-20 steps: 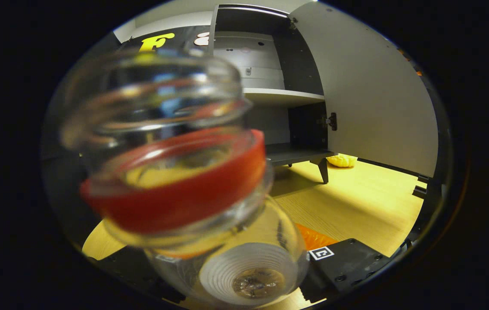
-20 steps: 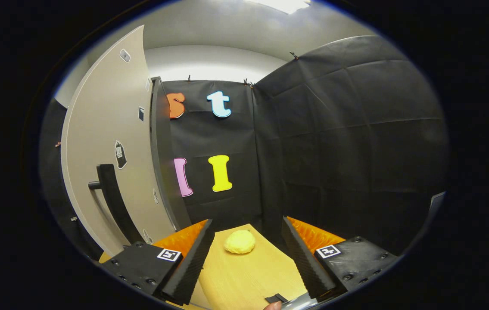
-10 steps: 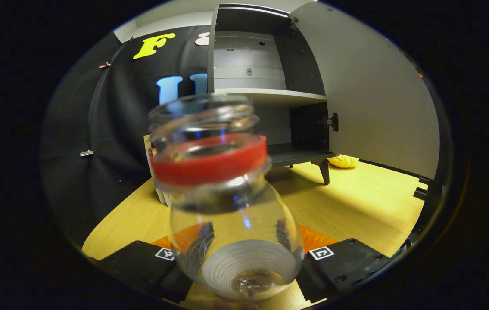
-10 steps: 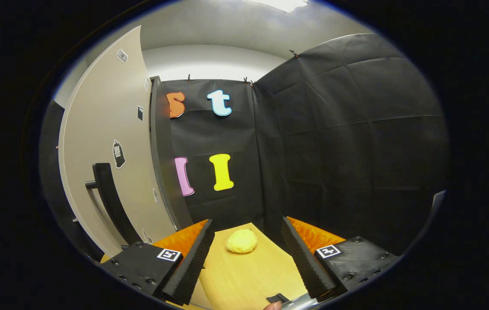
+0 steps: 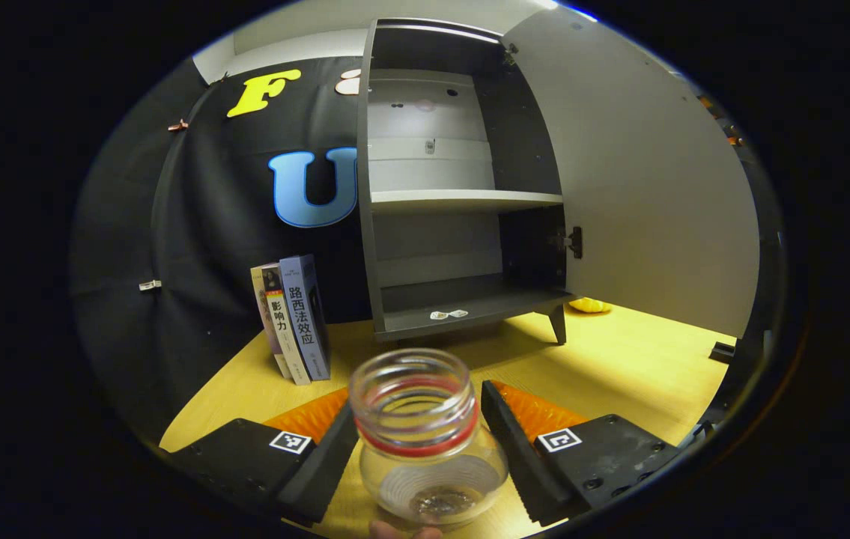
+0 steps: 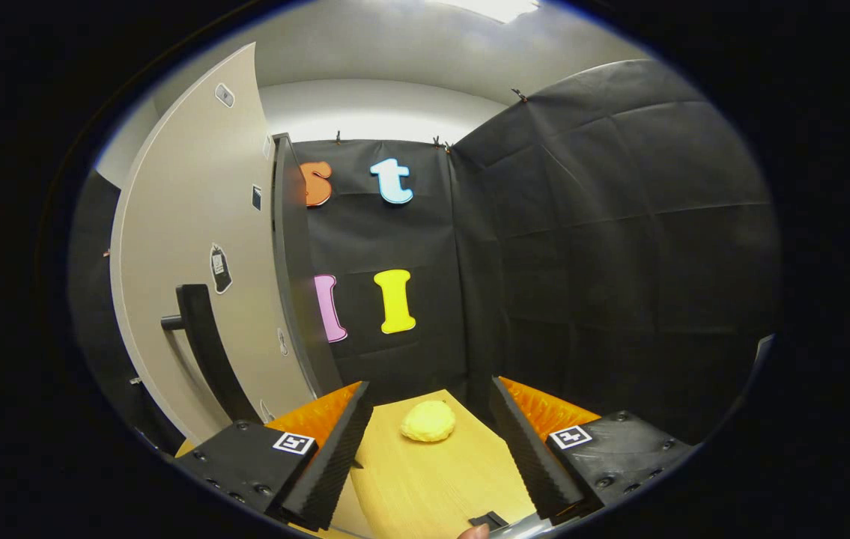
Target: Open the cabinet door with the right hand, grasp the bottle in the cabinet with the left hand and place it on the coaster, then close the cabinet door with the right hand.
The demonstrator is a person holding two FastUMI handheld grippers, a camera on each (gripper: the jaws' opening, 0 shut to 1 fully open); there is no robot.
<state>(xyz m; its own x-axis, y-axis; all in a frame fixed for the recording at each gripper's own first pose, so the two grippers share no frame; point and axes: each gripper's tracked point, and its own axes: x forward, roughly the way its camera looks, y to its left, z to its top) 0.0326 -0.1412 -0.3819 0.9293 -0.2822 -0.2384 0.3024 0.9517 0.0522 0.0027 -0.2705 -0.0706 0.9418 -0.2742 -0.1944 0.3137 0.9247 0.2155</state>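
While your left gripper (image 5: pixel 419 438) sits low over the near edge of the pale wooden bench (image 5: pixel 634 359), the clear glass bottle with a red band round its neck (image 5: pixel 425 438) stands upright between its two black ribbed fingers (image 5: pixel 503 442). The fingers flank the bottle's sides closely, but you cannot tell from the left gripper view whether both press on the glass, so its grip stays uncertain. A ridged white disc (image 5: pixel 432 486) shows through the bottle's base; it may be the coaster, though that is not certain.

Beyond the bottle, toward the bench's far edge, the dark grey cabinet with a white shelf (image 5: pixel 454 198) stands on short legs with its compartments bare of the bottle. Its pale grey cabinet door (image 5: pixel 642 180) is swung wide on the right side. Just left of the cabinet, a few upright books (image 5: pixel 293 318) lean near the far left of the bench.

Your right gripper (image 6: pixel 428 449) has its jaws spread wide with nothing between them. In the right gripper view it faces the outer face of that door (image 6: pixel 200 247), whose black bar handle (image 6: pixel 207 352) lies off to the left, apart from the fingers. A small yellow lumpy object (image 6: pixel 428 421) rests on the bench ahead, between the fingers' line of sight, near the far edge.
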